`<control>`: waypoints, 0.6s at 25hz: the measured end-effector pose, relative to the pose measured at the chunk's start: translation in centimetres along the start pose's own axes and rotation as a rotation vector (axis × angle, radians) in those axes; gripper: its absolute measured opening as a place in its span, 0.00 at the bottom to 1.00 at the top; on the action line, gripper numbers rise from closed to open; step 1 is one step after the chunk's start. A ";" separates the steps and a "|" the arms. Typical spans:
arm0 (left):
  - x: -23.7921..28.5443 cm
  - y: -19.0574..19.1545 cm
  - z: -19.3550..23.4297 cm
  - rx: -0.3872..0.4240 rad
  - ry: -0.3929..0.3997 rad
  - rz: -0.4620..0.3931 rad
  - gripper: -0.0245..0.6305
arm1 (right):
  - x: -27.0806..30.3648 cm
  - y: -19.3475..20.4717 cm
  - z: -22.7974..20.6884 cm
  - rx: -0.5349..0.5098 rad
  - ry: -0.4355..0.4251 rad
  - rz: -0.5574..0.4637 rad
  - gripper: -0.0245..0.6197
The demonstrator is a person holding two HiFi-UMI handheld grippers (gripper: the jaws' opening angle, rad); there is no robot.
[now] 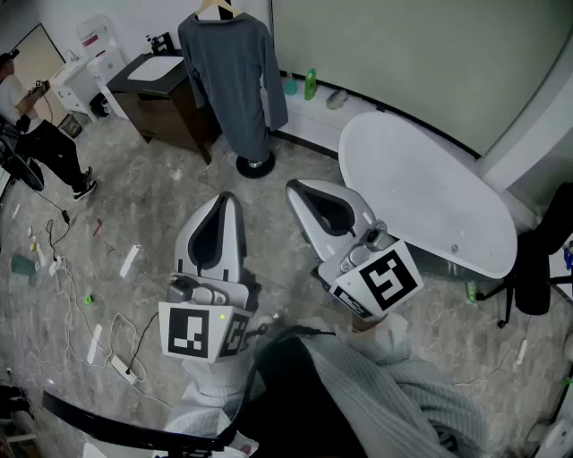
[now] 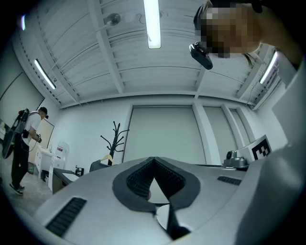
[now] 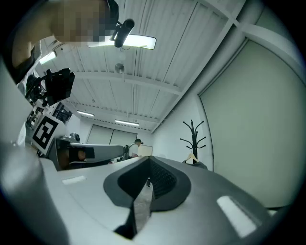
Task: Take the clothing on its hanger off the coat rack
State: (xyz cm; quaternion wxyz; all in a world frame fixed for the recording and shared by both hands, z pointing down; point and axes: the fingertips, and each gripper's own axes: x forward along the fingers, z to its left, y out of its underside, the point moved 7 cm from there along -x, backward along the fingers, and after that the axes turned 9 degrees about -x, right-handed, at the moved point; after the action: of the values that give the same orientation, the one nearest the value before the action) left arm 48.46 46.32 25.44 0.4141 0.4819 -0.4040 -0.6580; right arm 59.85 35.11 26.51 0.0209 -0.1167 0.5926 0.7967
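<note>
both pairs of jaws are seen pressed together, with nothing pinched between them. the grey long-sleeved garment (image 1: 235, 80) is hung on a wooden hanger (image 1: 219, 9) at the coat rack (image 1: 255, 165), well apart from both tools and straight ahead across the floor. its long axis is vertical, with the hanger bar laid crosswise at the top. the left gripper (image 1: 224, 200) is aimed almost directly at it, while the right gripper (image 1: 297, 188) is set off to the right. the left is judged slightly nearer, and a long reach forward and upward is called for.

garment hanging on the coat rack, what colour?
Plain dark grey garment, no pattern visible. The head view shows it best.
</note>
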 end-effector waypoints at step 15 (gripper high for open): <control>1.0 -0.1 4.3 0.008 0.007 0.016 0.04 | 3.4 1.7 -0.3 0.042 0.036 -0.009 0.04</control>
State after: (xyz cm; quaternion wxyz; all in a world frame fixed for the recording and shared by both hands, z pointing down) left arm 44.07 45.94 25.98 0.4188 0.4825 -0.4092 -0.6514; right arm 56.25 33.98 27.35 0.0162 -0.1333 0.6090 0.7817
